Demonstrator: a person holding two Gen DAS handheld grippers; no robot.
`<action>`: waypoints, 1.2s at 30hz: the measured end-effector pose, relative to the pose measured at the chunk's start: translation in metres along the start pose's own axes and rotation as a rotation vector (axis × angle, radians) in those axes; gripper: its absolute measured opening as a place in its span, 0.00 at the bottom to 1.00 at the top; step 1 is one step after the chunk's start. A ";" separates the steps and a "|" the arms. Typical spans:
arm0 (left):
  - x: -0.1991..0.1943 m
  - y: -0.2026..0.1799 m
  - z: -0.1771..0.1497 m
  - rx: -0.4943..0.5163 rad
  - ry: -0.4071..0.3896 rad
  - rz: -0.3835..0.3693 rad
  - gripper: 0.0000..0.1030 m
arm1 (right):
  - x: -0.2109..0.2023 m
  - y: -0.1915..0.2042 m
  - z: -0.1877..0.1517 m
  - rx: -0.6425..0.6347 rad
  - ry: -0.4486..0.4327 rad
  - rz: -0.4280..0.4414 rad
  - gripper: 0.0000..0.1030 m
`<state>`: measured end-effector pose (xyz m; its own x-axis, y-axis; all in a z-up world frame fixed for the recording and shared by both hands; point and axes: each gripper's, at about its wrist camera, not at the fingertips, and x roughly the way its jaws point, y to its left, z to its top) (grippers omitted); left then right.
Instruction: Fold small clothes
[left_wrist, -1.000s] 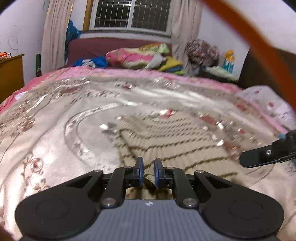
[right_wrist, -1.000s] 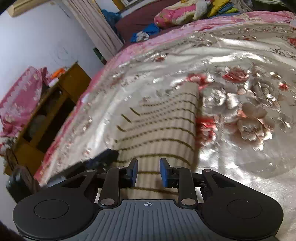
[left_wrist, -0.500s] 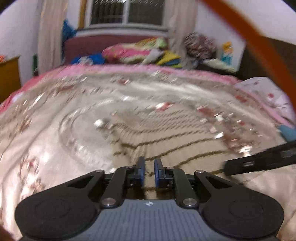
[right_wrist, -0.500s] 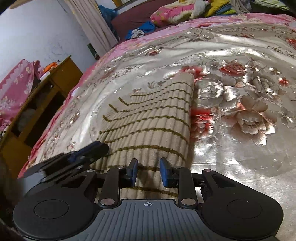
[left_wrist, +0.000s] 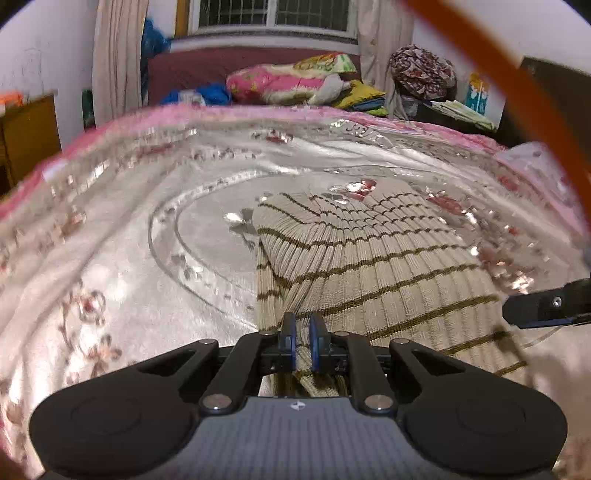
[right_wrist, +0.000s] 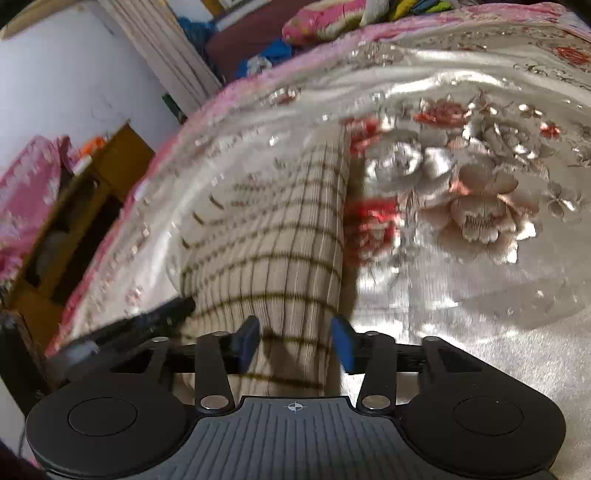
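Right gripper (right_wrist: 295, 341) newly spread astride garment (right_wrist: 280, 240)

A garment (left_wrist: 369, 258) lies on the bed cover (left_wrist: 110, 229), stretching from 6 o'clock toward 1 o'clock in the left wrist view. Its near edge sits between the left gripper's (left_wrist: 300, 332) fingers at 6 o'clock. The right gripper (left_wrist: 546, 306) is at 3 o'clock, beside the garment. Behind the bed, pillows (left_wrist: 288, 81) lie at 12 o'clock, a cabinet (left_wrist: 29, 136) at 10 o'clock.
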<state>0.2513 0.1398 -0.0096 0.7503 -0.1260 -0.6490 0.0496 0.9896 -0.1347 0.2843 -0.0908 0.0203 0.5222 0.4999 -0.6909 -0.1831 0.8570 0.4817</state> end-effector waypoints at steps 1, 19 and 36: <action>-0.004 0.004 0.003 -0.031 0.008 -0.023 0.19 | -0.002 -0.001 0.003 0.006 -0.011 0.010 0.56; 0.001 0.004 0.006 -0.051 0.017 0.000 0.53 | 0.032 -0.010 0.011 0.079 -0.011 0.075 0.71; 0.012 0.017 -0.005 -0.160 0.099 -0.219 0.43 | 0.051 -0.015 0.013 0.105 0.030 0.105 0.53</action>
<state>0.2577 0.1547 -0.0233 0.6645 -0.3497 -0.6604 0.0928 0.9155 -0.3914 0.3248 -0.0795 -0.0154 0.4796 0.5913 -0.6483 -0.1463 0.7824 0.6054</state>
